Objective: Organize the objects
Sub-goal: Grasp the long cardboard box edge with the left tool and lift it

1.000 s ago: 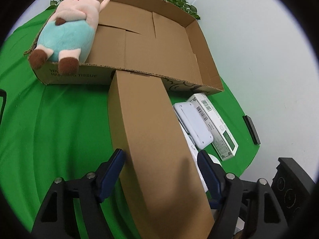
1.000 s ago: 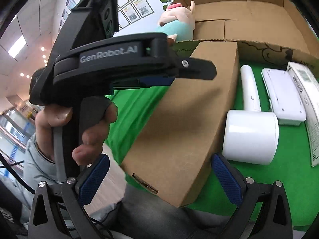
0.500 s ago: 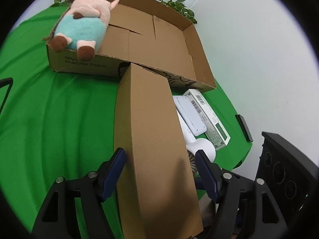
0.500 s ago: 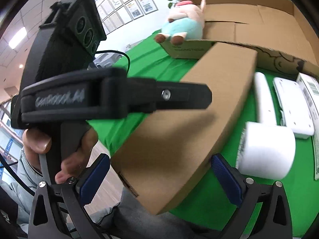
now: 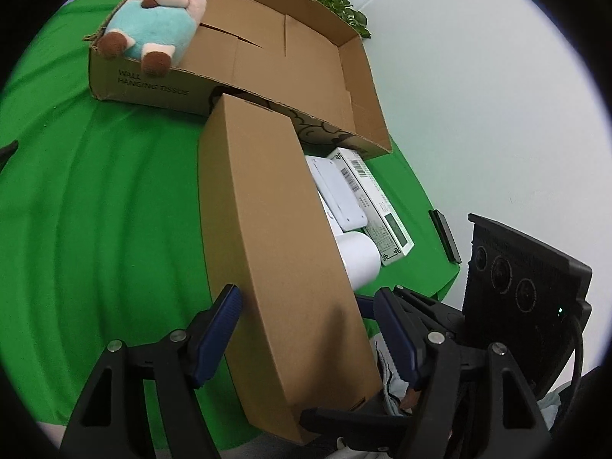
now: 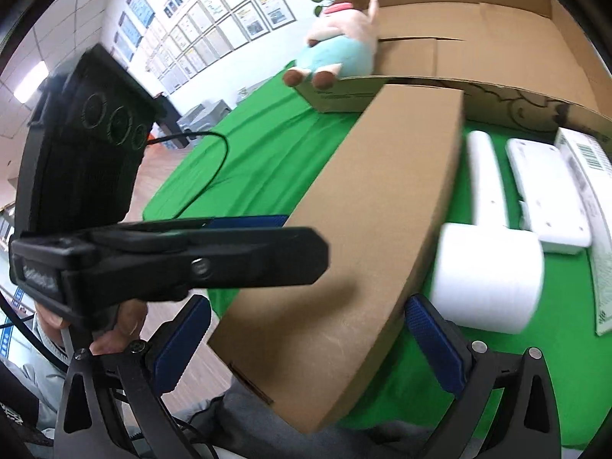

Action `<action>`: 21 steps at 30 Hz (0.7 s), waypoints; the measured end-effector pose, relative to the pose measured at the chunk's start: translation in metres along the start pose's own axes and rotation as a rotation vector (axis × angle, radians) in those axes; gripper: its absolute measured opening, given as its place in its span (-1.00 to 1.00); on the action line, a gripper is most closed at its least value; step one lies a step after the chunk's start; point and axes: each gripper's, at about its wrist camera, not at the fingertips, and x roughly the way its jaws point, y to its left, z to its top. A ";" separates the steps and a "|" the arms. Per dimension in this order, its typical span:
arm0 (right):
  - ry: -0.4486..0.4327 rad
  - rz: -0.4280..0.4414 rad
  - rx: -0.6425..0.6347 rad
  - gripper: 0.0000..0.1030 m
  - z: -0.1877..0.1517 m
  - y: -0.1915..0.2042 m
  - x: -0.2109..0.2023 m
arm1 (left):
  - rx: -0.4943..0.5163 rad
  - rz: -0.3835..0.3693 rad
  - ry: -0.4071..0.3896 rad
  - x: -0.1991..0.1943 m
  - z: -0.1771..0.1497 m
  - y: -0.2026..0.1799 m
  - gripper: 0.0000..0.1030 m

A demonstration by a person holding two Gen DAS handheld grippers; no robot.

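Observation:
A long closed brown carton [image 5: 275,237] lies on the green table with its near end over the table's front edge; it also shows in the right wrist view [image 6: 367,237]. My left gripper [image 5: 310,329] is open, its blue pads on either side of the carton's near end with gaps on both sides. My right gripper [image 6: 310,344] is open too and straddles the same end. A big open cardboard box [image 5: 355,80] stands beyond, with a plush pig [image 5: 160,15] on its left rim.
Right of the carton lie a white hammer-shaped object [image 6: 485,267], a flat white device [image 6: 547,195] and a green-and-white barcoded box [image 5: 375,199]. A black phone-like slab [image 5: 443,235] lies near the right table edge. A black cable [image 6: 206,176] crosses the cloth.
Both grippers have drawn back toward me and the carton's near end has come further off the table's front edge. The big box and pig look farther away.

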 end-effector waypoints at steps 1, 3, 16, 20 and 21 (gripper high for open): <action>0.006 -0.009 0.001 1.00 0.001 0.000 0.000 | 0.005 -0.005 0.004 0.001 0.000 -0.001 0.36; 0.020 -0.034 -0.006 1.00 0.005 0.001 0.001 | 0.003 -0.005 0.004 0.003 -0.001 -0.001 0.36; 0.005 -0.181 -0.081 0.96 -0.012 0.019 0.011 | -0.024 0.012 0.030 0.009 -0.008 0.011 0.36; -0.010 -0.135 -0.037 0.93 -0.018 0.015 0.003 | -0.036 0.006 0.009 0.002 -0.010 0.009 0.36; -0.013 -0.115 -0.028 0.93 -0.019 0.014 0.001 | -0.031 0.019 0.000 -0.002 -0.010 0.007 0.36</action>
